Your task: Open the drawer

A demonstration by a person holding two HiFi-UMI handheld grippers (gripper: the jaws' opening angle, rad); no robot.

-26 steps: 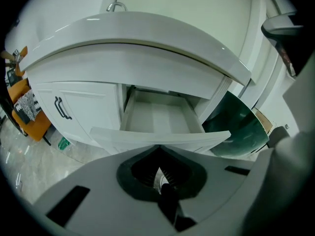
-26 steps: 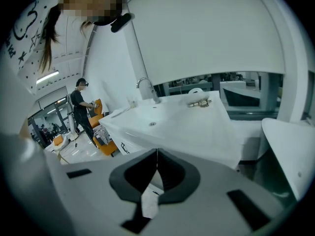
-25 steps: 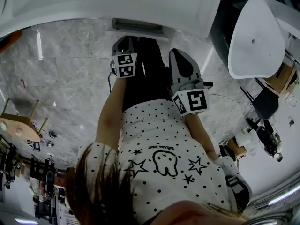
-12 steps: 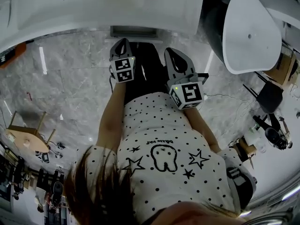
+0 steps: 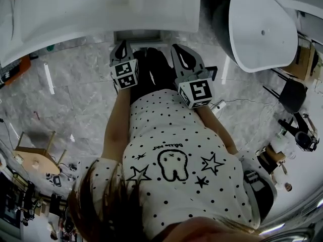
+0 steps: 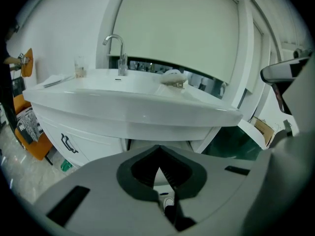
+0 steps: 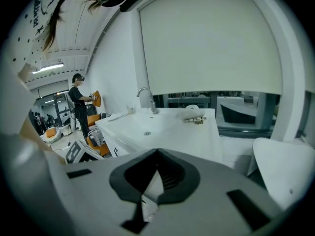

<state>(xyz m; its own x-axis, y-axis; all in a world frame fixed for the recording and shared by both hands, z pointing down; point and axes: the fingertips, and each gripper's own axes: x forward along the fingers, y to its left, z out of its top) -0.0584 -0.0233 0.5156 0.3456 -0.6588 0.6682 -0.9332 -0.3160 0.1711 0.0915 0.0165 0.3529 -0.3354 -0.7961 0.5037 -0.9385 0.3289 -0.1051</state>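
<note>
In the head view a white vanity fills the top, and a narrow drawer shows under its counter edge. My left gripper and right gripper hang side by side just short of that edge, both pointing at it, neither touching it. In the left gripper view the jaws of the left gripper are shut on nothing, with the drawer opening just beyond the tips. In the right gripper view the right gripper is shut and empty, above the counter.
A faucet stands at the back of the basin. A cabinet door with a black handle sits left of the drawer. A large white tub stands at the right, and a wooden chair on the marble floor at the left. A person stands far off.
Both grippers have risen and come closer to the vanity's edge, the left one further. The jaws have stayed shut.
</note>
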